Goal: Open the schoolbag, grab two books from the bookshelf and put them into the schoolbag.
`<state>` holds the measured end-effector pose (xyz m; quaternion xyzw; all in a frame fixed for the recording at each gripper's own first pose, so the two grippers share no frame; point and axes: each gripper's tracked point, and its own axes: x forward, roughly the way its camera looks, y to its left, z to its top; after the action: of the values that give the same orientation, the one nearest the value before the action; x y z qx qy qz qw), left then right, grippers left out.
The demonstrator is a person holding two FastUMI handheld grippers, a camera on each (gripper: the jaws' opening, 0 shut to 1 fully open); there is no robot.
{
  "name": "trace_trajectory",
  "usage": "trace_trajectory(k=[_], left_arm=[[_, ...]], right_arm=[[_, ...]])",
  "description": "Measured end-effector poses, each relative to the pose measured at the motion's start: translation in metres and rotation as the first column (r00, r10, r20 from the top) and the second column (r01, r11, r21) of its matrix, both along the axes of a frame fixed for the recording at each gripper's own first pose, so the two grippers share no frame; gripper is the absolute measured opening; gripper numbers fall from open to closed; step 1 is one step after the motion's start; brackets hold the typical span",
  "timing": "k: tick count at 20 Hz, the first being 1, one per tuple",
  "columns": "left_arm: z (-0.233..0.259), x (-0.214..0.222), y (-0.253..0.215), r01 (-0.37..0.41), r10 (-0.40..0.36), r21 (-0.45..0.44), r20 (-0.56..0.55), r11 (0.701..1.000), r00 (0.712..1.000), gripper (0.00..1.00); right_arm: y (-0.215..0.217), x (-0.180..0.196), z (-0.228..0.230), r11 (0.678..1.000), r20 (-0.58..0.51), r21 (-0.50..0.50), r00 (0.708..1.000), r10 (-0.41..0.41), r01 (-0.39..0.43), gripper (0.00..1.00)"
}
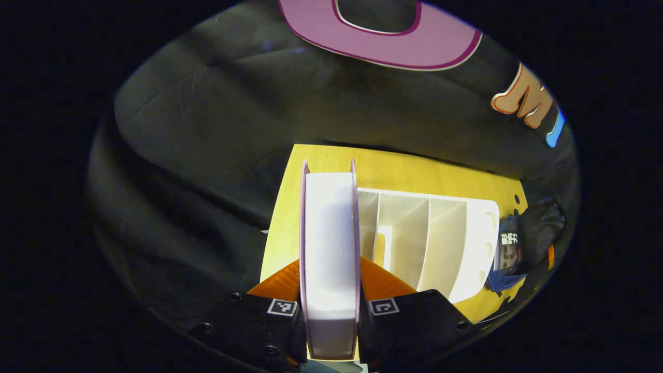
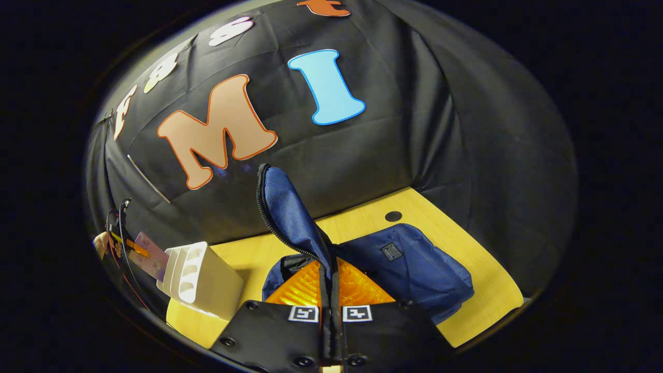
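Observation:
In the left gripper view my left gripper [image 1: 330,290] is shut on a book [image 1: 330,243] with a pinkish cover, its white page edge facing me, held above the left end of the white bookshelf [image 1: 445,238]. The shelf's slots look empty. The blue schoolbag [image 1: 523,243] lies at the shelf's right end. In the right gripper view my right gripper [image 2: 330,305] is shut on the schoolbag's zippered flap [image 2: 287,212], holding it up. The schoolbag [image 2: 414,269] lies on the wooden table [image 2: 481,290]. At far left the book [image 2: 153,259] and the left gripper [image 2: 132,244] sit beside the bookshelf [image 2: 204,280].
The yellow wooden table [image 1: 414,173] has its far edge against the black cloth wall. A round hole [image 2: 393,216] is in the tabletop behind the bag. A hand [image 2: 101,243] and cables [image 2: 119,228] show at the far left in the right gripper view.

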<state>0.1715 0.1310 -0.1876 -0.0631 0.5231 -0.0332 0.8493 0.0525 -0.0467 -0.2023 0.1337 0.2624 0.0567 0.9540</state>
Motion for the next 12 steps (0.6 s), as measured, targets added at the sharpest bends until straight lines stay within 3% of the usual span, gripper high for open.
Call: trace_trajectory(k=[7,12], left_arm=[[0.010,-0.001,0.016,-0.048,0.052,-0.096,0.036,0.994,0.998,0.35],[0.009,-0.003,0.035,-0.106,0.117,-0.206,0.042,0.973,0.992,0.35]], right_arm=[[-0.001,0.000,-0.001,1.000,-0.008,0.010,1.000,-0.004,0.004,0.03],[-0.002,0.001,0.000,1.000,-0.009,0.003,1.000,-0.002,0.002,0.03]])
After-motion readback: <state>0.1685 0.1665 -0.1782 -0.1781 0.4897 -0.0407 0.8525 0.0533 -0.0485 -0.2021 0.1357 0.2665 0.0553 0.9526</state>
